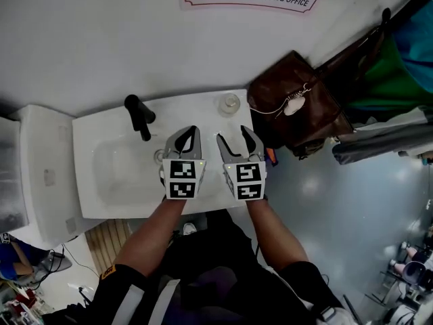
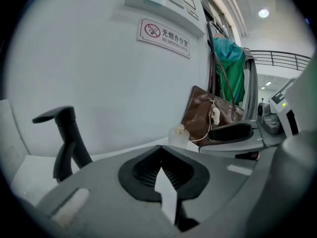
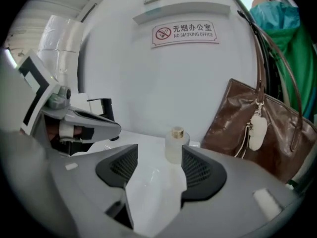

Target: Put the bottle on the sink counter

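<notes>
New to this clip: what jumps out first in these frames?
The white sink counter with its black faucet fills the middle, and a small frosted bottle stands upright at its back right corner. The left gripper, jaws together, and the right gripper, jaws apart and empty, hover over the basin's front, short of the bottle. A brown leather bag is just right of the sink.

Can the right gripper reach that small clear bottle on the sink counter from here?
Probably yes. The right gripper is open, and the bottle stands just ahead on bare counter with nothing between; the brown bag is close beside it.
</notes>
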`<state>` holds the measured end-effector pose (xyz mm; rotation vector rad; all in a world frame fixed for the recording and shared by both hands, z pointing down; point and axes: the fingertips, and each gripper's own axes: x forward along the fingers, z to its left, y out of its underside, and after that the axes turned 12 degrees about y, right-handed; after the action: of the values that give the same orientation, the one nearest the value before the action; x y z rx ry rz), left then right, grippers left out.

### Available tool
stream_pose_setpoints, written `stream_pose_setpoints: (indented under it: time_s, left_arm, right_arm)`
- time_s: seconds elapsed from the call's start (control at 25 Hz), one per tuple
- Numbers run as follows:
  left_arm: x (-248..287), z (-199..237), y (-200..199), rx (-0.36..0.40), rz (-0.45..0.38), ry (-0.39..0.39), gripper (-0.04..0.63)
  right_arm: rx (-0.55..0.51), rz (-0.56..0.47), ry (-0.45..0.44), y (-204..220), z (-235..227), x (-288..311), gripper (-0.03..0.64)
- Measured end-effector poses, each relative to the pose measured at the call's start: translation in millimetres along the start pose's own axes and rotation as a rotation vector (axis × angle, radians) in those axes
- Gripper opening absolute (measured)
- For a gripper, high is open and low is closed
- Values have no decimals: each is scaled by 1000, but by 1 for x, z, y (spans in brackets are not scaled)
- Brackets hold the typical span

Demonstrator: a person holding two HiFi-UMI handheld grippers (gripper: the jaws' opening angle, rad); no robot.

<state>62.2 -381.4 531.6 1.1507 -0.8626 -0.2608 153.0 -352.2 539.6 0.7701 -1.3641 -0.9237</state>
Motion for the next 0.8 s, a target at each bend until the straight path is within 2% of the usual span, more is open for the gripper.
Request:
stream_pose_setpoints:
  time_s: [0.16,0.48,0.8]
  left_arm:
    - [-33,-17,3,18,-32,30,-2]
    - [-108,-48,16,38,-86,71,-2]
    - [-186,-85,34,62,-147,130,-2]
  right_arm:
    - [13,-24,23,3,18,-39,217]
    - [39,-68,91,9,53,-122,7]
    - [40,-117,111,16,92,-197,2]
